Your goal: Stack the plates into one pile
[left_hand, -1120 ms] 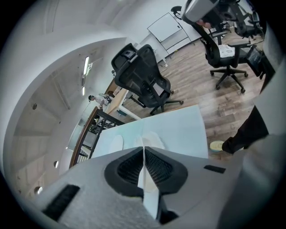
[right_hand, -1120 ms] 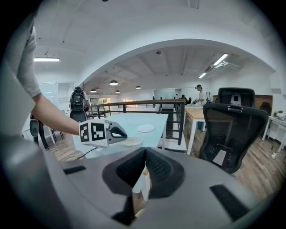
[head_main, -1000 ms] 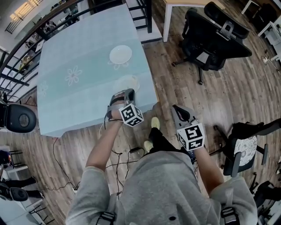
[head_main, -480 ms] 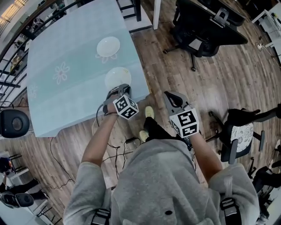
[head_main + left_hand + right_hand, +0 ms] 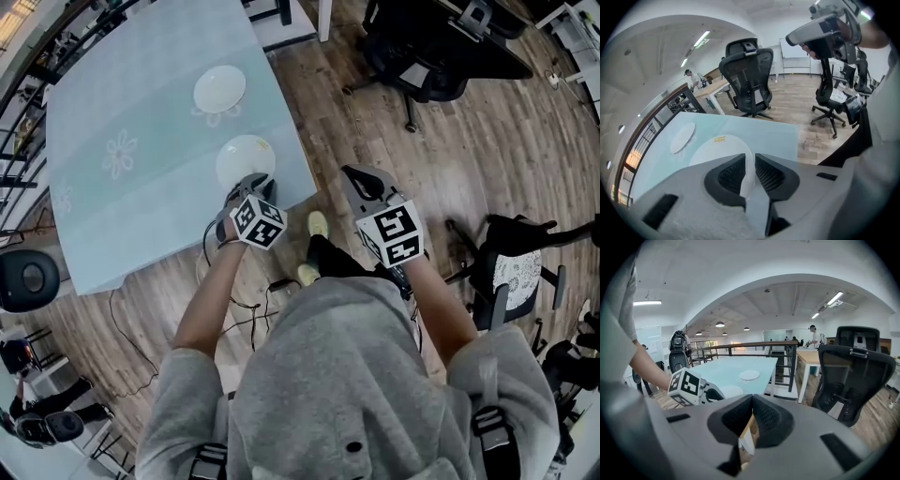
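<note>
Left gripper (image 5: 251, 180) has sunk to the table (image 5: 131, 197); jaws just eased slightly apart, near plate (image 5: 240, 157) rim between them. Plates: two, unstacked; far plate (image 5: 219, 88) apart. Right gripper (image 5: 358, 176) closed, empty.

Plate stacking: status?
Done: nothing stacked. The near plate and far plate lie apart on the table.
In hand: the left gripper is at the near plate's rim. Its jaws have just been opening, with the rim between them, apparently unclamped. The right gripper is shut, empty, off the table.
Left: grip, lift, probably set it on the far plate.
</note>
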{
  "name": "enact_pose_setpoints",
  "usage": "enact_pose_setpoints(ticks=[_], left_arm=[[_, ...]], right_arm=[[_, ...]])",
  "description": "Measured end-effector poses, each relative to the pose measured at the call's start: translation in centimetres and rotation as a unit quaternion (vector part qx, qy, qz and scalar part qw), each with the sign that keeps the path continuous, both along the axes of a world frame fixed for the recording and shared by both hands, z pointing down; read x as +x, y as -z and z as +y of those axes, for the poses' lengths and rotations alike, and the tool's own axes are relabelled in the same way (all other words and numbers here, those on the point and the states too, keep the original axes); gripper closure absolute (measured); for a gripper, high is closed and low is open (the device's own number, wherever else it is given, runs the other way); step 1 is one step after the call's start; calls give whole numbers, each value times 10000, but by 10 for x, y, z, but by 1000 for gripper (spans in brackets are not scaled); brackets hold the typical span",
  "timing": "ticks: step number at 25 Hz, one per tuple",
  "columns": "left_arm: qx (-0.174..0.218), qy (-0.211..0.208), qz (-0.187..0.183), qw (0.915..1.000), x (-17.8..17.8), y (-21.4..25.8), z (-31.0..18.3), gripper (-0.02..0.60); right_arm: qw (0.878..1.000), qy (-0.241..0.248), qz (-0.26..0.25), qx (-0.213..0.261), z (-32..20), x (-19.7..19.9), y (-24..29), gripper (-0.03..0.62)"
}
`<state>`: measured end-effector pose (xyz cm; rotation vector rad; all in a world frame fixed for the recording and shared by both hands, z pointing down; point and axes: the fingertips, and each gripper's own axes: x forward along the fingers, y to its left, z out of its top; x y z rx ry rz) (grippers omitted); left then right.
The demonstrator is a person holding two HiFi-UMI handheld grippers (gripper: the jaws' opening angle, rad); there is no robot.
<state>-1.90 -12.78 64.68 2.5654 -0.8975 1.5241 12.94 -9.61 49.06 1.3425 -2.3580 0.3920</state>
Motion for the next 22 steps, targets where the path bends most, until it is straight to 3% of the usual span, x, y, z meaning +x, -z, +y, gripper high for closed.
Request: enact_pose_setpoints(ticks=[4, 7, 9, 12, 17, 22], left_arm=[[-134, 713, 925, 9931, -1, 24, -12, 505], [24, 1299, 1718, 9765, -7, 57, -21, 505], [307, 1656, 2021, 9648, -18, 81, -29, 505], [782, 2288, 2236, 9442, -49, 102, -37, 543], [1237, 3315, 2392, 9042, -99, 122, -37, 561], [1397, 3931, 2346, 8780, -138, 126, -27, 561]], right_arm=[[9999, 110, -29, 81, -25, -6, 2, 568], [9995, 267, -1, 147, -43, -14, 4, 568], [9990, 394, 49, 222, -56, -18, 8, 568], [9971, 643, 159, 366, -75, -28, 10, 568], [9914, 1108, 424, 552, -104, -48, 16, 567], [9740, 1781, 997, 984, -126, -78, 21, 566]])
